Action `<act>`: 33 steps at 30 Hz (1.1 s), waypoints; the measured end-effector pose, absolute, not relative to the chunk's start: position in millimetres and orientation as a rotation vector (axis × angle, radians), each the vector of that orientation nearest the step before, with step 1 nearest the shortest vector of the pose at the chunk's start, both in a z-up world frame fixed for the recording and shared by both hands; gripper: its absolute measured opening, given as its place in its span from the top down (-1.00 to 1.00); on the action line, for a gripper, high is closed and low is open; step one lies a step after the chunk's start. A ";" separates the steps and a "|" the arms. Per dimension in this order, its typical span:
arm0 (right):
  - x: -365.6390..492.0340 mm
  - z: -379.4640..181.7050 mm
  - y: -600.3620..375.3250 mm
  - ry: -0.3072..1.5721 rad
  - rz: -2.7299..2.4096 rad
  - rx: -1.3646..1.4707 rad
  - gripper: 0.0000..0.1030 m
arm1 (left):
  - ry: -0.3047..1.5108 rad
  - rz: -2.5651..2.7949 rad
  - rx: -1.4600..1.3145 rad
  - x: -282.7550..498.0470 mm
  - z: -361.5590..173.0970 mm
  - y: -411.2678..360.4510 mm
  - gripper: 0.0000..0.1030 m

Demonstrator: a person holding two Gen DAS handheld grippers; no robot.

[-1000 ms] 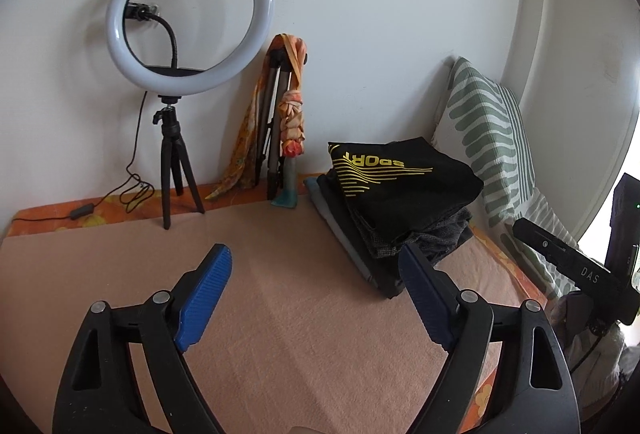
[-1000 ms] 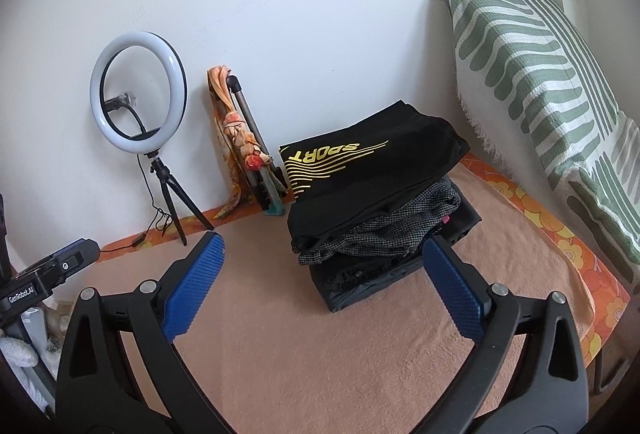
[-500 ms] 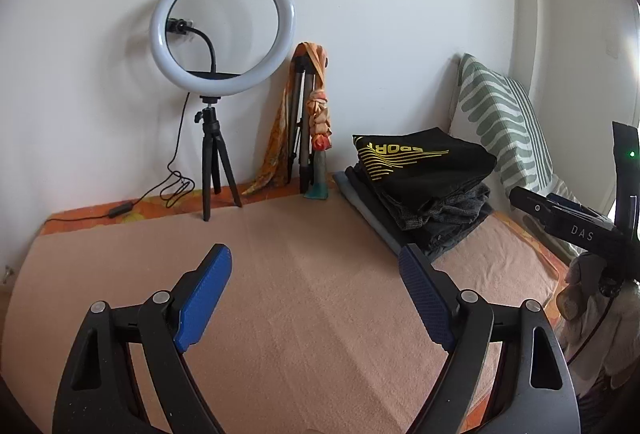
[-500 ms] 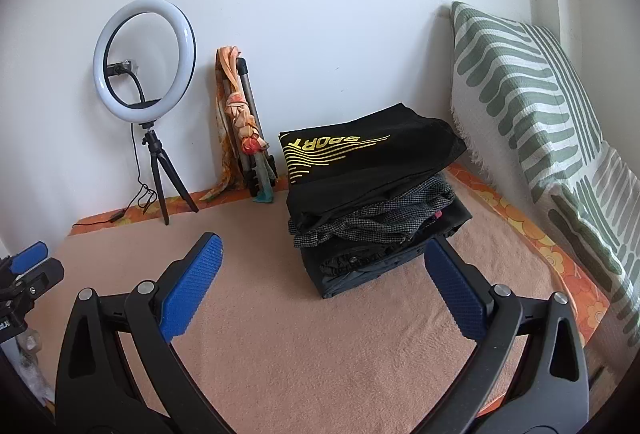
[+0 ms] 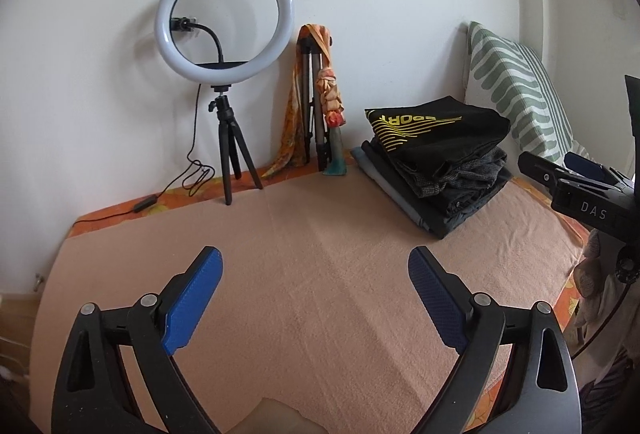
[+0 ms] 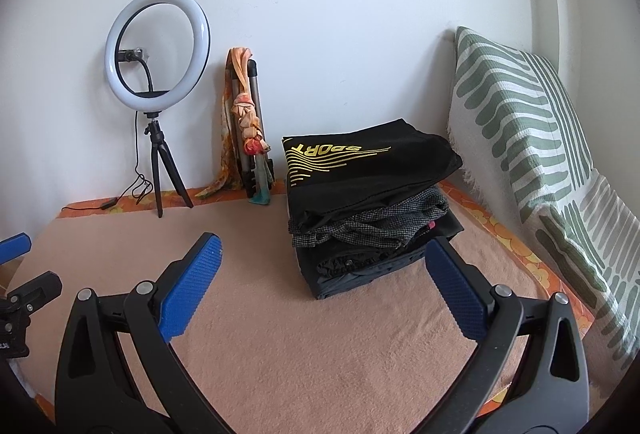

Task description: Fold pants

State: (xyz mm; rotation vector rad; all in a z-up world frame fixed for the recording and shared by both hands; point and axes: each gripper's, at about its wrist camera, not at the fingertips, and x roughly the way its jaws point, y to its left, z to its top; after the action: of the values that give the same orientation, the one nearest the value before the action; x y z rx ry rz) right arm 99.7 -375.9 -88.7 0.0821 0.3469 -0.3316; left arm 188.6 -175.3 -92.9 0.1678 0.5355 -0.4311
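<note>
A stack of folded pants (image 5: 436, 154) lies on the peach blanket (image 5: 320, 234) at the back right; the top pair is black with a yellow SPORT print (image 6: 340, 154). My left gripper (image 5: 314, 254) hovers over bare blanket, well short of the stack. Its jaws are opening, with nothing between them. My right gripper (image 6: 323, 240) is open and empty, just in front of the stack (image 6: 372, 210). Part of the right gripper shows in the left wrist view (image 5: 580, 174).
A ring light on a small tripod (image 5: 224, 14) stands at the back wall, its cable trailing left. A folded tripod draped with an orange scarf (image 5: 320, 114) leans beside it. A green-striped pillow (image 6: 540, 154) lines the right wall. The blanket's front edge drops off on the left.
Both grippers have drawn back and levelled out, so the stack and ring light look smaller and farther. The left jaws stand slightly wider. Nothing was taken hold of.
</note>
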 end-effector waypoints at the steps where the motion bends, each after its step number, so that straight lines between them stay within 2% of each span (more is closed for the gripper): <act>1: 99.1 -89.1 -376.4 0.346 -0.332 0.086 -1.00 | 0.532 -0.414 0.178 188.8 -94.0 -175.6 -0.83; 5: 99.3 -90.3 -377.6 0.348 -0.336 0.084 -1.00 | 0.529 -0.424 0.180 187.5 -95.1 -176.0 -0.83; 9: 99.3 -90.6 -376.9 0.350 -0.333 0.085 -1.00 | 0.548 -0.424 0.166 188.7 -96.1 -175.8 -0.92; 33: 107.0 -94.9 -372.1 0.365 -0.304 0.061 -1.00 | 0.552 -0.404 0.162 190.1 -93.2 -172.2 -0.93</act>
State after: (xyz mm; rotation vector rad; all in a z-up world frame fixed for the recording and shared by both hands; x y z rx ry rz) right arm 107.0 -372.1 -94.9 0.0611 0.3650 -0.3041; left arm 190.1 -172.2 -93.2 0.1616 0.5517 -0.4039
